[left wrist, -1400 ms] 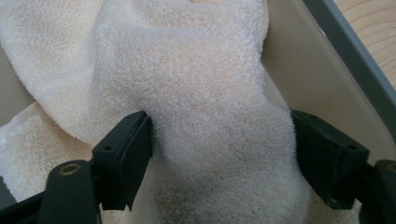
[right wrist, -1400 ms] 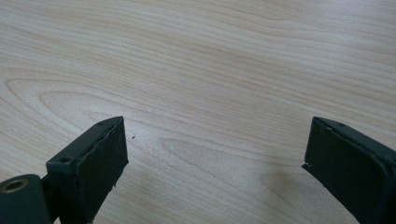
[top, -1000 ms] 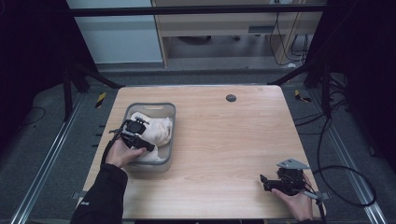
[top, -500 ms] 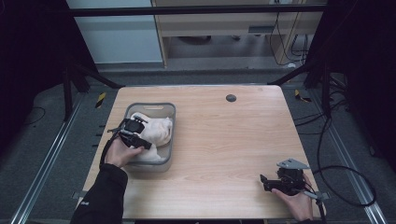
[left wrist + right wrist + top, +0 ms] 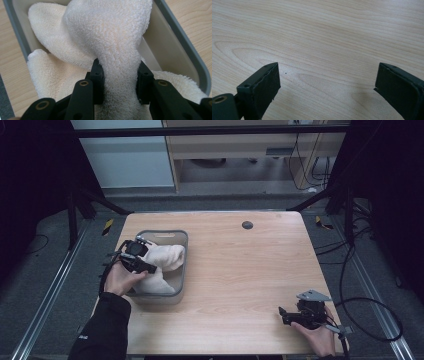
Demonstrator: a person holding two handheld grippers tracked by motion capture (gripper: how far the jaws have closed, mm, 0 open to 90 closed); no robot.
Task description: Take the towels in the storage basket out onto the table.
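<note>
A cream towel (image 5: 165, 259) (image 5: 110, 37) lies bunched in a grey bin (image 5: 181, 237) (image 5: 180, 42) on the left of the wooden table (image 5: 240, 270). My left gripper (image 5: 145, 266) (image 5: 120, 75) is over the bin, and its jaws have just been closing; they are now shut on a fold of the towel, which is drawn up into a ridge between the pads. My right gripper (image 5: 283, 315) (image 5: 325, 82) rests low at the table's near right corner, open, with bare wood between its jaws.
A small dark round hole (image 5: 247, 225) sits near the table's far edge. Black cables (image 5: 370, 305) trail off the right side. Metal frame rails (image 5: 45, 305) run along the floor on the left.
The left gripper has closed on the towel and lifted slightly, pulling a fold up from the bin. The right gripper has stayed where it was.
</note>
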